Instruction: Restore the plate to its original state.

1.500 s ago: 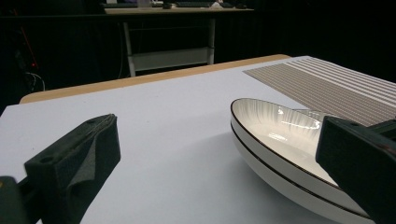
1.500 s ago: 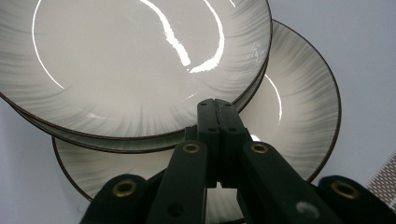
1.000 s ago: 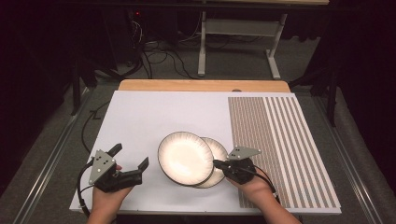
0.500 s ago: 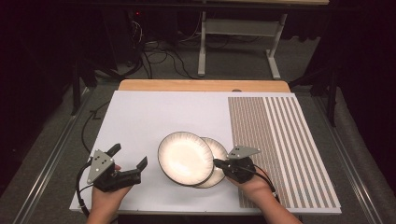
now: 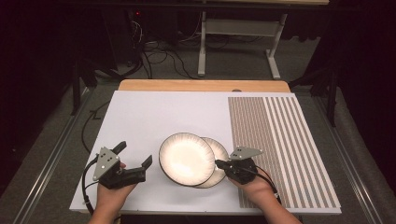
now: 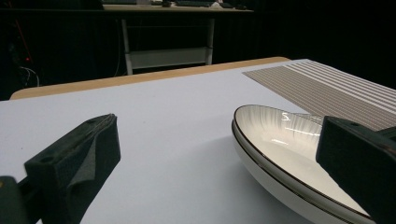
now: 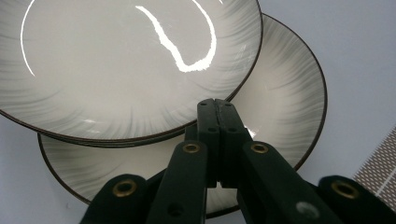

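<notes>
Resting at the white table's (image 5: 154, 112) six o'clock edge, two overlapping white ceramic plates with dark rims (image 5: 186, 158) sit between grippers: left gripper (image 5: 135, 161) gaping at nine o'clock, right gripper (image 5: 218, 163) pressed together, tips at the plates' three o'clock rim.

Both plates, the upper plate (image 7: 116, 60) and the lower plate (image 7: 285, 98), look like glossy glazed ceramic. The counter (image 5: 154, 116) is smooth, matt white, with a wooden edge (image 5: 201, 85). The fingers (image 6: 79, 158) are matt black plastic.
</notes>
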A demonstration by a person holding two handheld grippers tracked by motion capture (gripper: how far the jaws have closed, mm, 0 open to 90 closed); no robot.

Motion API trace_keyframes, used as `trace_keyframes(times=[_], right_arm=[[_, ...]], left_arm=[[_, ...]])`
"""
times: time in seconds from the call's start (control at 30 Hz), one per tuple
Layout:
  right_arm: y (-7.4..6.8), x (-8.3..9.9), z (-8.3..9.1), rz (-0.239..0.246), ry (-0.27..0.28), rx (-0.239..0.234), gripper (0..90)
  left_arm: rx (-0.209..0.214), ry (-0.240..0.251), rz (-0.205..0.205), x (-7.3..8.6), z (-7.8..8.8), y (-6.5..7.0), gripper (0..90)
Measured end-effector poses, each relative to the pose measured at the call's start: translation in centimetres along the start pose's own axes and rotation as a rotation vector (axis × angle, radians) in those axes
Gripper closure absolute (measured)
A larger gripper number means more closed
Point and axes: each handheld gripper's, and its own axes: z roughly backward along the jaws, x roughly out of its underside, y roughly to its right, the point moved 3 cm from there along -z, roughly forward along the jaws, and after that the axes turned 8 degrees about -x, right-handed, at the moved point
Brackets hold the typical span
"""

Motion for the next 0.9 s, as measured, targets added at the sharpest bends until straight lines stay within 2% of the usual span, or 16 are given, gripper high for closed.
trace_keyframes(times=[0.57,0.9], right_arm=[[0.05,-0.35,0.01,0.011,-0.007,0.010,90.0],[0.20,-0.27,0.30,0.006,-0.005,0.021,90.0]], left_arm=[[-0.012,0.002,0.014,0.12,0.63,-0.52,0.6],[-0.005,0.002,0.007,0.05,0.40,-0.34,0.6]])
